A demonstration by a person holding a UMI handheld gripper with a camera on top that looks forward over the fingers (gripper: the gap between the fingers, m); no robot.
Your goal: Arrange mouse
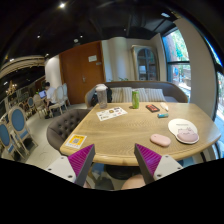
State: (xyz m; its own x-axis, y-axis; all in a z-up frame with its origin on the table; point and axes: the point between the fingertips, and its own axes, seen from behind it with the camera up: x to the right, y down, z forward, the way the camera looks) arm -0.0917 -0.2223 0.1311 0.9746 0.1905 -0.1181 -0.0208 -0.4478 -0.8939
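The gripper [114,163] is held above the near edge of a long rounded pale wooden worktop [125,135], its jaws spread wide with nothing between them; the purple pads [82,158] face each other across bare wood. The small pink oval mouse [160,140] lies on the worktop ahead of the right finger and a little to its right, just beside a round pale mouse mat [184,130] that sits near the right-hand edge. A yellow book [75,141] rests close to the left edge, ahead of the left finger. Farther along lie a white printed sheet [111,114], a green bottle [135,99], a grey jug [101,96] and a small dark box [153,107]. The middle of the worktop between book and mouse is open wood. A grey tufted armchair [62,125] stands against the left edge.
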